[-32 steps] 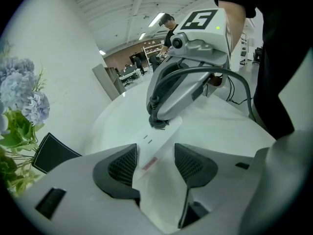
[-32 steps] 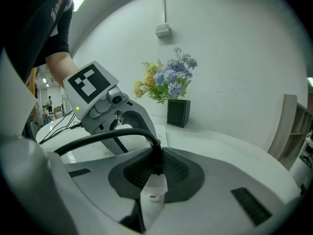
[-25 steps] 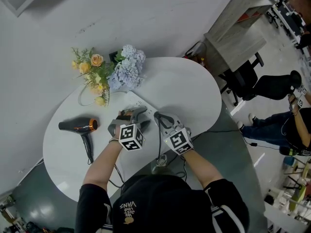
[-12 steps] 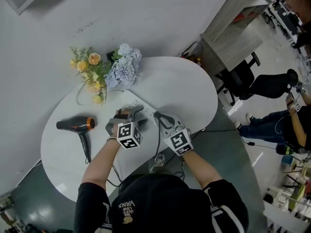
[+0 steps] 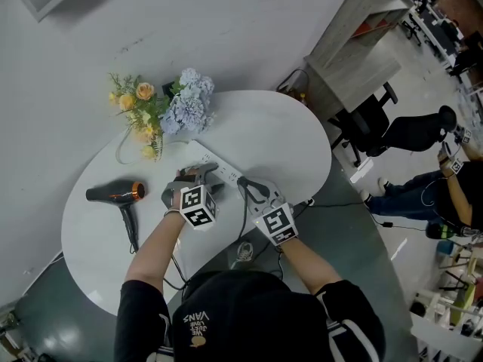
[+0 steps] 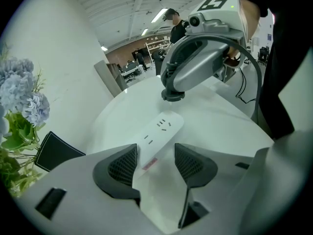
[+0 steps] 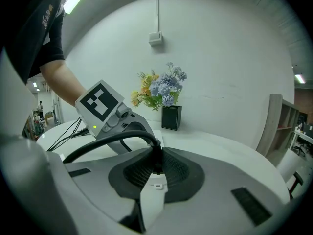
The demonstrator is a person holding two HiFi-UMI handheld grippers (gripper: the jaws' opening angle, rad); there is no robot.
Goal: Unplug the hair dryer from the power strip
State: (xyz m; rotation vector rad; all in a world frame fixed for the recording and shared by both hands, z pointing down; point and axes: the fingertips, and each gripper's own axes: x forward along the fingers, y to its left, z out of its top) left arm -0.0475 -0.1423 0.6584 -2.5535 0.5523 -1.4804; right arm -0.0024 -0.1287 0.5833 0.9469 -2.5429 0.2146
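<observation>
Right gripper [image 7: 156,168]: jaws closed on the black plug [image 6: 172,95], held just above the strip [image 6: 164,125]; it looks pulled free
Left gripper [image 6: 155,160]: jaws apart, astride the strip's near end, one pad touching it, likely bracing it against the pull
Strip: long, flat, white plastic, visible sockets bare
Cord [image 7: 115,141]: black, rubbery, arching back from the plug
Dryer [image 5: 113,195]: black, orange ring, lying well left of the strip
Table [image 5: 287,142]: white, smooth, rounded, under the strip
Flowers [image 5: 162,111]: beyond the strip, soft, bunched

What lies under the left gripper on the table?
The white power strip runs under the left gripper, between its jaws. Its far sockets show empty; the near end is covered by the gripper.
</observation>
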